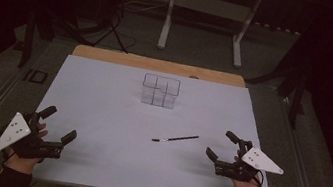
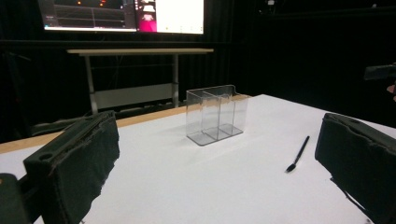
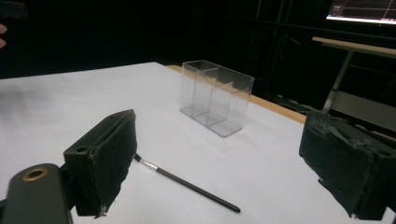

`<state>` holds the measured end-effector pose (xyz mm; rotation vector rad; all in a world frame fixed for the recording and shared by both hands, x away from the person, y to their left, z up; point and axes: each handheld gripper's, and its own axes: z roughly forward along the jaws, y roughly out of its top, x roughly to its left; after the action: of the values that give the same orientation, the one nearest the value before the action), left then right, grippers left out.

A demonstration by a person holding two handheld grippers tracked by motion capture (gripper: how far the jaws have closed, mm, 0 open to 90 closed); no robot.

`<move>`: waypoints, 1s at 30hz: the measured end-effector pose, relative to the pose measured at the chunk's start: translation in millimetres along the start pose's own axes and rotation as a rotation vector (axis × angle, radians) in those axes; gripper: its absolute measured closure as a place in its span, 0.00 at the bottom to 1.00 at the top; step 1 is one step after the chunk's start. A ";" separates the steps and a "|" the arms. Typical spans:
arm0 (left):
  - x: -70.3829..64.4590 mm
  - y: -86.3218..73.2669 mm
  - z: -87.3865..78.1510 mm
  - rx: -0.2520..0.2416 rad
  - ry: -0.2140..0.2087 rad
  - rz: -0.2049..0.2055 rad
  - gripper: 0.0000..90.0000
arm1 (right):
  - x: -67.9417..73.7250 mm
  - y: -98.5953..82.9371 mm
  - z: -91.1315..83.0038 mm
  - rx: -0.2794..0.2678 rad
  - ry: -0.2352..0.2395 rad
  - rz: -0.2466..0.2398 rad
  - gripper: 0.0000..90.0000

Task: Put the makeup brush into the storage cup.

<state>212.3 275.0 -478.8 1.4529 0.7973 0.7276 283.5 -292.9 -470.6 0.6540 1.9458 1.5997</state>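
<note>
White paper covers the table (image 1: pixel 100 113), with a strip of bare wood along its far edge and a dark room beyond.

Nearest the person, at about seven o'clock on the sheet, the left gripper (image 1: pixel 59 123) rests with its jaws spread wide and nothing between them. At about five o'clock the right gripper (image 1: pixel 222 144) sits the same way — jaws wide apart, empty.

Just past them, slightly toward four o'clock from the sheet's middle, lies a thin black brush (image 1: pixel 175 138), flat on the paper and touched by neither gripper. In the right gripper view the brush (image 3: pixel 187 184) runs across just ahead of the jaws, with its metal ferrule beside the left-hand pad (image 3: pixel 105 158).

Farther on, toward twelve o'clock, stands a clear divided organizer (image 1: pixel 160 91), upright and seemingly empty.

By my reading the work has not begun: this is the approach to the brush. The right gripper is the nearer one. The next move calls for lowering it over the handle, with the jaws either side of the shaft, and closing close to the paper — a shaft this thin could roll or slip out.
</note>
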 end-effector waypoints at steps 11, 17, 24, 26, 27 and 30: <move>-0.4 -0.1 1.0 0.000 -0.003 -0.005 0.01 | 1.8 1.1 2.2 0.009 0.038 -0.011 0.14; -0.5 0.2 -0.2 0.002 -0.002 -0.003 0.01 | 1.6 0.0 6.1 0.052 0.046 0.018 0.15; -2.0 0.4 0.9 0.005 -0.007 0.000 0.01 | 1.7 -5.8 14.0 0.191 -0.006 0.057 0.11; -1.7 0.4 0.4 0.007 -0.008 0.001 0.01 | -0.9 -6.1 15.2 0.211 0.000 0.101 0.11; -1.5 0.4 0.0 0.005 -0.007 -0.001 0.01 | -2.2 -6.5 16.8 0.234 -0.004 0.111 0.11; -0.9 0.6 -0.4 0.001 -0.005 -0.005 0.01 | -3.3 -8.0 19.9 0.296 -0.022 0.124 0.10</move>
<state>211.6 274.6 -478.2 1.4527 0.7981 0.7194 299.0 -282.2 -481.3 0.9212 2.1839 1.3778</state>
